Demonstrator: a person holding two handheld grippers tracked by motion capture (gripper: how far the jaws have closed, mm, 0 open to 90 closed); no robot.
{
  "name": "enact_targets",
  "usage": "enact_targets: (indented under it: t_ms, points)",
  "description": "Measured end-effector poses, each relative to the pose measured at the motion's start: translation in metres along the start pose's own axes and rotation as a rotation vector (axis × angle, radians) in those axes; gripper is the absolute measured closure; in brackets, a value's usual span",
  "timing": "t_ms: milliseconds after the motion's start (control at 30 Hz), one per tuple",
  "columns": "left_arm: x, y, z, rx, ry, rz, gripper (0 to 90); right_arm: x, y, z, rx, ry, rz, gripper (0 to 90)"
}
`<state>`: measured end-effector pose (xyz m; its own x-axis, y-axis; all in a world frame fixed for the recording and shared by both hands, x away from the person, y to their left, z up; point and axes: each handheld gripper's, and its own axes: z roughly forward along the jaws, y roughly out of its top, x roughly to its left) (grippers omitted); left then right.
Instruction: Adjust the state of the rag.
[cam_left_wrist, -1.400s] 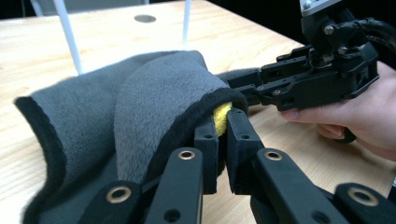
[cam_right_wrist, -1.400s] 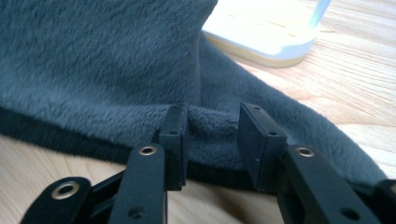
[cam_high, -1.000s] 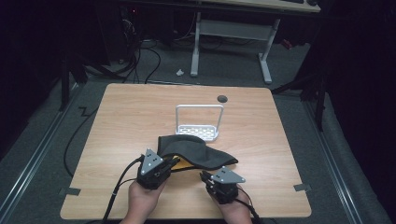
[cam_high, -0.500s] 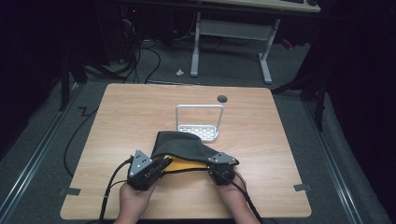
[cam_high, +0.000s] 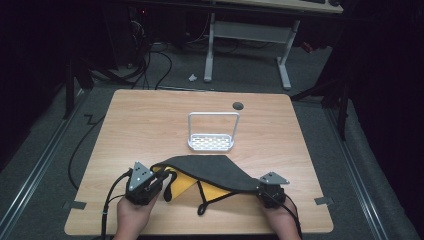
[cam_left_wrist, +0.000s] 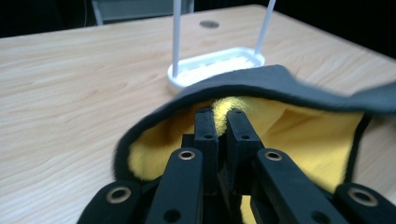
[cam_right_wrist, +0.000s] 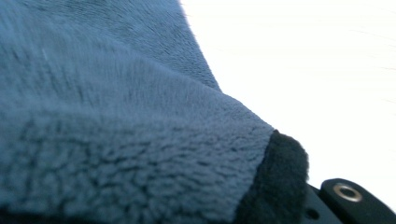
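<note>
High view: the dark cloth (cam_high: 215, 172) with yellow lining lies stretched left-right along the table's near edge, left gripper (cam_high: 150, 181) and right gripper (cam_high: 267, 190) each clamped on one end.

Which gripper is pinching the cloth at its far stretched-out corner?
The right gripper: it holds the grey-and-yellow cloth at its tapered grey corner, while the left gripper grips the bunched end showing the yellow lining.

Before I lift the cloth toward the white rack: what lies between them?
Bare tabletop, seen in the high view, separates the cloth from the white rack.
</note>
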<state>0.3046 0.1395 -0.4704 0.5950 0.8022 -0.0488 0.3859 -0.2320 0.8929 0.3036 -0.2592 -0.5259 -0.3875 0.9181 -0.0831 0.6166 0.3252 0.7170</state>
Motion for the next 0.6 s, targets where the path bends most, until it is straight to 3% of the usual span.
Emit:
enact_targets:
  t_ms: [167,267,367,500,567,600]
  points:
    - [0.002,-0.007,-0.008,0.018,0.010,0.019,84.6,-0.007,0.007,0.006,-0.003,-0.036,0.010,85.1]
    - [0.006,-0.011,-0.003,0.023,0.013,0.004,84.3,0.002,0.011,-0.002,-0.042,-0.002,0.021,80.7]
    - [0.012,-0.018,0.006,0.040,0.021,-0.015,83.9,0.017,0.008,-0.013,-0.072,0.060,0.034,77.9]
    - [0.018,-0.022,0.012,0.053,0.028,-0.026,82.9,0.041,0.008,-0.019,-0.079,0.129,0.019,73.9]
    - [0.020,-0.023,0.012,0.056,0.027,-0.036,82.8,0.045,0.008,-0.018,-0.080,0.149,0.016,73.5]
    - [0.027,-0.027,0.013,0.066,0.044,-0.052,82.8,0.050,0.007,-0.017,-0.077,0.167,0.016,72.2]
